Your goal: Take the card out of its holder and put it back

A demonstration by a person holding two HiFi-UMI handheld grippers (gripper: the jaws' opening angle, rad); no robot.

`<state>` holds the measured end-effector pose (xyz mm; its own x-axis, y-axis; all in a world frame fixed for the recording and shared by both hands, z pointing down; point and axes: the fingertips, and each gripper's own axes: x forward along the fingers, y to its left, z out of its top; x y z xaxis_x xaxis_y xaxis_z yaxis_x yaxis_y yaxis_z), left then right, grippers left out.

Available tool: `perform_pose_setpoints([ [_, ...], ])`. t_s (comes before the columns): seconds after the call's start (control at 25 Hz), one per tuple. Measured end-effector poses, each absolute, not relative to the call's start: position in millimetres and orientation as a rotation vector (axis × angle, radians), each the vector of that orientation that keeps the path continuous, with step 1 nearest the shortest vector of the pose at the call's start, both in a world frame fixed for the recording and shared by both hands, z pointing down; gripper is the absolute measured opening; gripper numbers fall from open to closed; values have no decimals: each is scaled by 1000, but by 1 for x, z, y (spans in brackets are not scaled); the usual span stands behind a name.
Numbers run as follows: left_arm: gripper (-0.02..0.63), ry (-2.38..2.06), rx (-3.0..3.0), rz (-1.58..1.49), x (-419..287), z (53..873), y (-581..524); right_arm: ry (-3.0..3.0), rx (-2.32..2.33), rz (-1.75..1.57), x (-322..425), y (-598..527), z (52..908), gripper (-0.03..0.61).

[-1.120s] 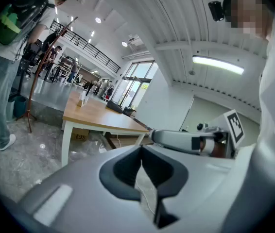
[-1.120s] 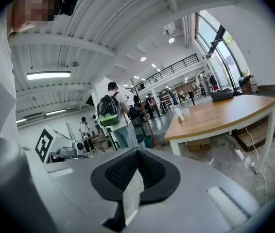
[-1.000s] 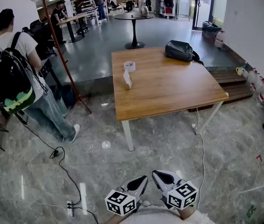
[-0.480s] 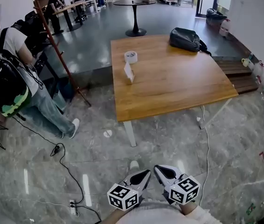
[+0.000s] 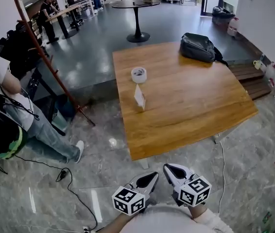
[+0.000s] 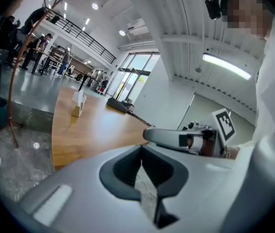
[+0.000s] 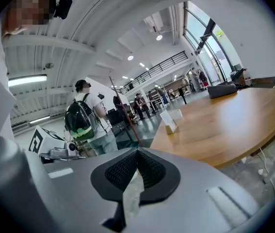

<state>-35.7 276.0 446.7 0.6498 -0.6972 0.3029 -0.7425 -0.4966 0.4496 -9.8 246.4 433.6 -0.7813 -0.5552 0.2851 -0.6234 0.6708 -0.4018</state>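
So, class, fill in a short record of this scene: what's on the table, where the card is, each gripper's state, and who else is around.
table: wooden, ahead of both grippers
card: upright in its holder, near the table's left edge
other items: tape roll beyond the card; black bag near the far right corner
left gripper: jaws together, empty, short of the table
right gripper: jaws together, empty, short of the table
bystander: wears a backpack, stands left of the table
task state: card not yet touched

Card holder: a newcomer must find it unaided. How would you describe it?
Look at the wooden table. Near its left edge a small block holds a white card upright. It is the only thin standing thing; the tape roll beyond it is round, the bag black.
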Motion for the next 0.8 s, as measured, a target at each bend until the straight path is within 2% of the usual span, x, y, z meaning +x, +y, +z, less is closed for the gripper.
perform_pose_setpoints([
  [0.4,8,-1028,2306,145,-56,457,184,-2698,1005,796,-34,165,445,-3],
  [0.8,8,-1165,2272,117,-70,447,69,-2738,929,763,-34,51,429,-3],
])
